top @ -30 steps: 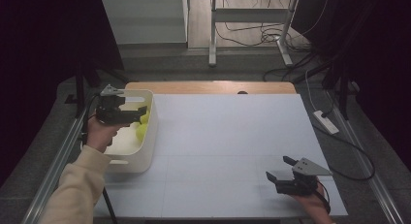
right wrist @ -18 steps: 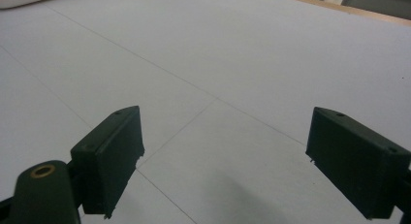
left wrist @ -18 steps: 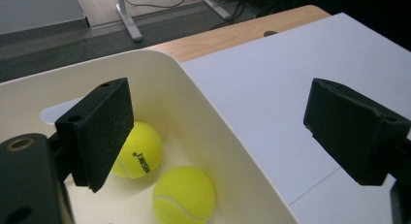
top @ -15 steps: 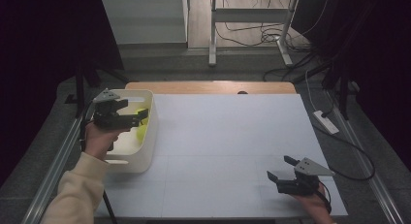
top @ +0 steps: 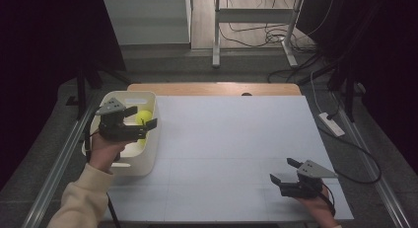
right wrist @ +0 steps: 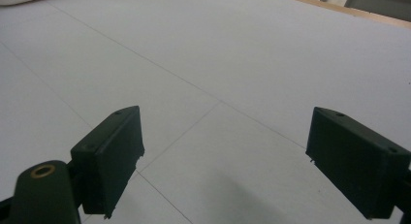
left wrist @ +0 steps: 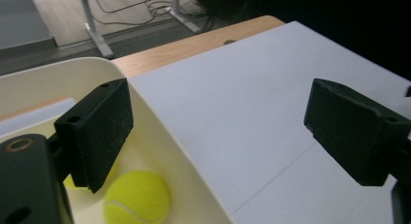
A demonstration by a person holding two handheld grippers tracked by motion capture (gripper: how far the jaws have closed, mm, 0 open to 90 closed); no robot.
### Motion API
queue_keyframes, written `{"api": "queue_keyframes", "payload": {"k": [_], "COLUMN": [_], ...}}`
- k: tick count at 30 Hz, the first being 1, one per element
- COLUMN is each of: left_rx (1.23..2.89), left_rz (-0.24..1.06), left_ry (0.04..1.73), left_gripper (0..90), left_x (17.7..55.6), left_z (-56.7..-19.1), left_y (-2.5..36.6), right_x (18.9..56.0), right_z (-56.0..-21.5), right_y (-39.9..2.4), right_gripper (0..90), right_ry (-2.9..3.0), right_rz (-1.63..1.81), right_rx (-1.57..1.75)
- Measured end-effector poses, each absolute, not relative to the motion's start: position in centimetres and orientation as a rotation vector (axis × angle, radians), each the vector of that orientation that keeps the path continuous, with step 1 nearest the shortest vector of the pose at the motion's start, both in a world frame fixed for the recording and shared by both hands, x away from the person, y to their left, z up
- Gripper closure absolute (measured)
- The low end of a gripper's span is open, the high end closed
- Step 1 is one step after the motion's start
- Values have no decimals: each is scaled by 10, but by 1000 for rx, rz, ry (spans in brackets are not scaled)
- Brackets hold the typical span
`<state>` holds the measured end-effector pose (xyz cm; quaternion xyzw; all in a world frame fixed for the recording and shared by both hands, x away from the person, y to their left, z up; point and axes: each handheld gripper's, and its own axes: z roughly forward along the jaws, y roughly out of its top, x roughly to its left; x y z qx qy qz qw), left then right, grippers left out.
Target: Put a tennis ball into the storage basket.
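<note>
A cream plastic bin point(top: 148, 161) stands at the left edge of the white table top point(top: 236, 149). A yellow tennis ball point(top: 143, 115) lies inside it, and the left gripper view shows the ball point(left wrist: 137, 197) low against the bin's wall point(left wrist: 160, 122), with a second bit of yellow half hidden behind one jaw. My left gripper point(top: 142, 117) hovers over the bin, open, nothing between its jaws point(left wrist: 218, 122). My right gripper point(top: 282, 170) is held low over the near right part of the table, open and empty, with bare white surface ahead of it point(right wrist: 223, 161).
A strip of wooden table point(top: 212, 88) shows beyond the white top. A white power strip point(top: 331, 124) with cables lies on the floor to the right. Metal desk legs point(top: 216, 35) stand behind the table. A metal rail point(top: 59, 164) runs along the left side.
My left gripper has drawn back a little toward the person above the bin, and the ball now shows beside its jaws. The right gripper has stayed put.
</note>
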<state>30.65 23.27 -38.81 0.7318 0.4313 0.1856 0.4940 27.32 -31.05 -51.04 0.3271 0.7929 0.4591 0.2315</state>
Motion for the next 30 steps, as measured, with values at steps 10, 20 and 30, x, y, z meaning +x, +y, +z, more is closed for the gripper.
{"api": "queue_keyframes", "payload": {"k": [10, 20, 30], "left_rx": [1779, 1807, 1835], "left_rz": [445, 430, 423], "left_ry": [943, 850, 771], "left_gripper": [122, 121, 122], "left_x": [283, 268, 250], "left_z": [-393, -402, -419], "left_y": [208, 181, 158], "right_x": [274, 274, 273], "right_z": [-510, -510, -509], "right_y": [-308, -309, -309], "right_gripper": [131, 132, 132], "right_ry": [2182, 2181, 2179], "right_rz": [1256, 1251, 1265], "right_rx": [884, 891, 887]}}
